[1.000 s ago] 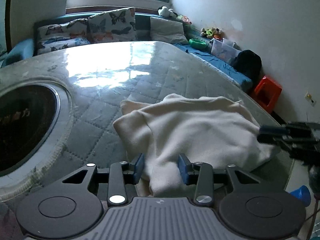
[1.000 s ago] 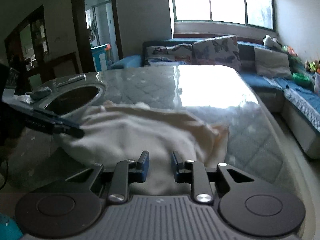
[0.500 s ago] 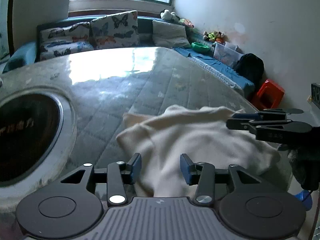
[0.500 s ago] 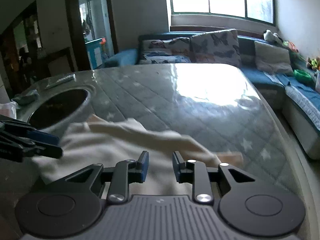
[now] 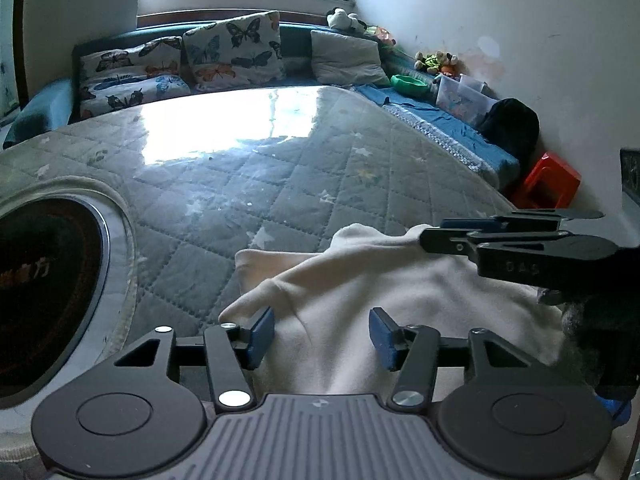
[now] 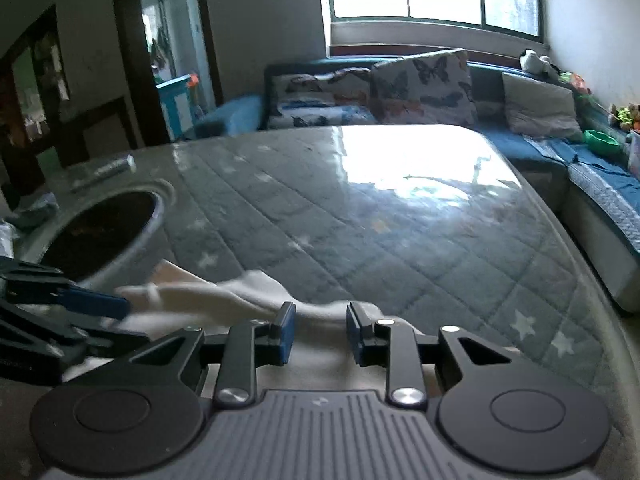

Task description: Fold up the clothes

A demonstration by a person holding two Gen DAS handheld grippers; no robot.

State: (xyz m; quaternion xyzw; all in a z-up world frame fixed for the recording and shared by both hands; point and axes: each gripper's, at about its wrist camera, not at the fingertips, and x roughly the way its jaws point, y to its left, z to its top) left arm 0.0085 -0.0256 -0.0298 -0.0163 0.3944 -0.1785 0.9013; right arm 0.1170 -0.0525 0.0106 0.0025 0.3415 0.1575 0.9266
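Note:
A cream fleece garment (image 5: 384, 292) lies crumpled at the near edge of the quilted grey table (image 5: 280, 168). My left gripper (image 5: 322, 332) is open, its blue pads either side of a fold of the cloth, above it. My right gripper (image 6: 320, 330) is open too, over the garment's near edge (image 6: 248, 300); it also shows in the left wrist view (image 5: 460, 230) at the cloth's far right corner. The left gripper shows in the right wrist view (image 6: 92, 304) at the left. Neither holds cloth.
A round dark recess with a pale rim (image 5: 44, 280) is set in the table at the left. A blue sofa with butterfly cushions (image 5: 224, 56) runs behind and along the right wall. A red stool (image 5: 550, 180) stands on the floor at the right.
Both grippers have drawn back toward the near edge and risen a little. The garment looks more bunched and lies closer to the edge than a second ago.

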